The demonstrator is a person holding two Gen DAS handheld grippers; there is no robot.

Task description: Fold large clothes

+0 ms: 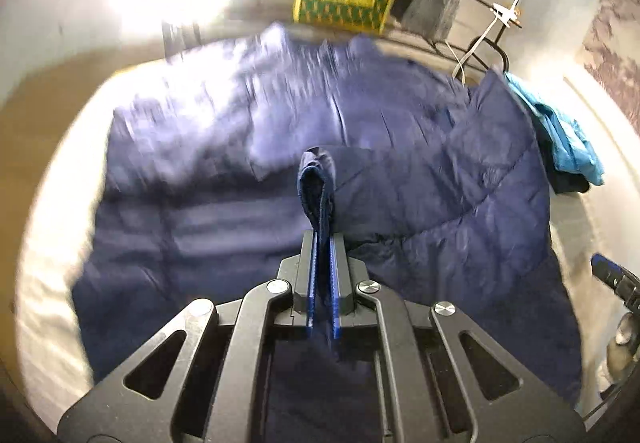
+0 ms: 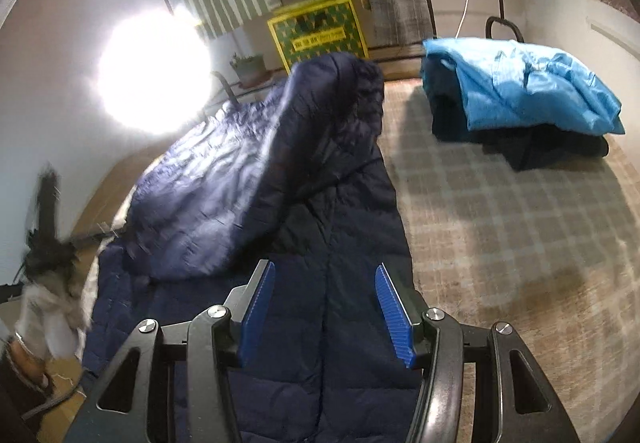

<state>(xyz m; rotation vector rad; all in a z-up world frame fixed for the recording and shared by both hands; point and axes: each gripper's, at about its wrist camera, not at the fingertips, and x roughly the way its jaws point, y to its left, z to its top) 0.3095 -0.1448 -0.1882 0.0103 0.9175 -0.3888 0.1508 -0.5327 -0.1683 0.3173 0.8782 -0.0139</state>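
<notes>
Checked beige bedding [image 2: 500, 211] carries a large navy quilted down coat [image 2: 352, 227], one side folded over. Left gripper [image 1: 323, 239] has its jaws pinched on a fold of coat hem, seemingly a cuff. Right gripper [image 2: 326, 307] hovers over the coat, jaws wide and empty. Folded bright-blue puffy jacket [image 2: 532, 83] lies well apart.

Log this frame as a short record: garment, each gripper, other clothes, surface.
garment: navy quilted coat spread on the bed, one part raised over the rest
left gripper: shut on a fold of the coat's fabric
right gripper: open, nothing between its pads, above the coat's lower part
other clothes: light blue jacket folded on a dark garment, apart from the coat
surface: plaid bed cover
background: yellow box past the bed
</notes>
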